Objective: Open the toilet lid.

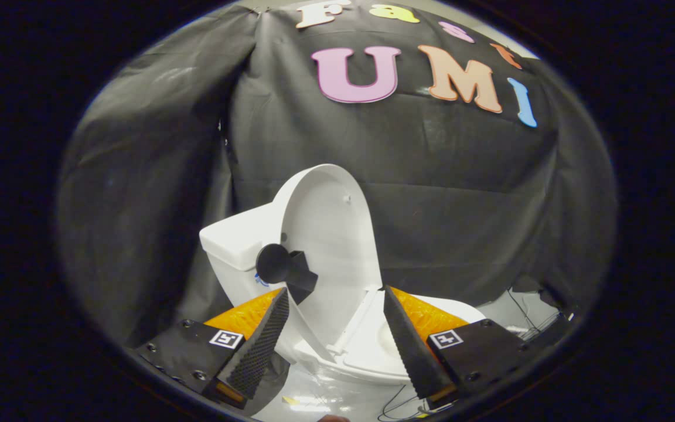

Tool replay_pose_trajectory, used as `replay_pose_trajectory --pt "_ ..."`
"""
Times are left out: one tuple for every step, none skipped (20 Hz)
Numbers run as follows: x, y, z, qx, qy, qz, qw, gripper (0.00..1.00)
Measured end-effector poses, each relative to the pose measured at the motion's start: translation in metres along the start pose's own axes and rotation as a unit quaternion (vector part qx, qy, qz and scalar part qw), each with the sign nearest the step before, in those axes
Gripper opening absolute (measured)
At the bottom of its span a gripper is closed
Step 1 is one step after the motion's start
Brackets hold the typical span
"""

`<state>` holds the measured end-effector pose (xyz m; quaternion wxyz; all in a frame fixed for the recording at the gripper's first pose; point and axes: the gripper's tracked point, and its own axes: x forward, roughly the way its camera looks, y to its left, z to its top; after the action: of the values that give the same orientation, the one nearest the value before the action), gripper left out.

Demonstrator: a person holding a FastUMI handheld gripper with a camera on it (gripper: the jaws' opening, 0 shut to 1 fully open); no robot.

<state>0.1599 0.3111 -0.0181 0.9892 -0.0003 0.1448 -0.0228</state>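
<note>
the claw (333,308) has its fingers spread apart and grips nothing. the toilet lid (329,234) stands raised just ahead of them, its long axis close to upright, leaning back toward the tank (233,246) (a dark knob (276,264) sticks out of its edge near the left finger). the bowl (372,346) lies open below. the opening looks all but done; any next move is backward, clear of the lid.

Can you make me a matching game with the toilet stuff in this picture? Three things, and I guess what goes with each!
Things:
1. toilet lid
2. black knob
3. gripper

States:
A. open, fingers apart, holding nothing
B. raised upright against the tank
C. sticks out from the lid, just beyond one finger

Pairs: 1-B, 2-C, 3-A
</note>
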Motion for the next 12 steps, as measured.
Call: replay_pose_trajectory --pt "-0.004 -0.005 0.004 0.008 -0.009 0.002 1.0 1.0" --pt "-0.008 -0.011 0.009 0.015 -0.018 0.003 1.0 1.0" --pt "-0.013 -0.017 0.012 0.022 -0.029 0.004 0.999 1.0" --pt "-0.019 -0.028 0.016 0.027 -0.04 0.0 0.999 1.0" --pt "-0.024 -0.04 0.019 0.03 -0.049 -0.004 0.998 1.0" --pt "-0.028 -0.053 0.02 0.032 -0.056 -0.009 0.998 0.99" --pt "-0.032 -0.066 0.021 0.035 -0.06 -0.015 0.997 0.99" --pt "-0.036 -0.077 0.022 0.037 -0.064 -0.018 0.997 0.99" --pt "-0.04 -0.092 0.023 0.039 -0.067 -0.027 0.997 0.99" --pt "-0.045 -0.106 0.023 0.041 -0.069 -0.034 0.996 0.99" --pt "-0.048 -0.119 0.024 0.045 -0.073 -0.041 0.995 0.99" --pt "-0.051 -0.131 0.026 0.045 -0.077 -0.047 0.995 0.98"
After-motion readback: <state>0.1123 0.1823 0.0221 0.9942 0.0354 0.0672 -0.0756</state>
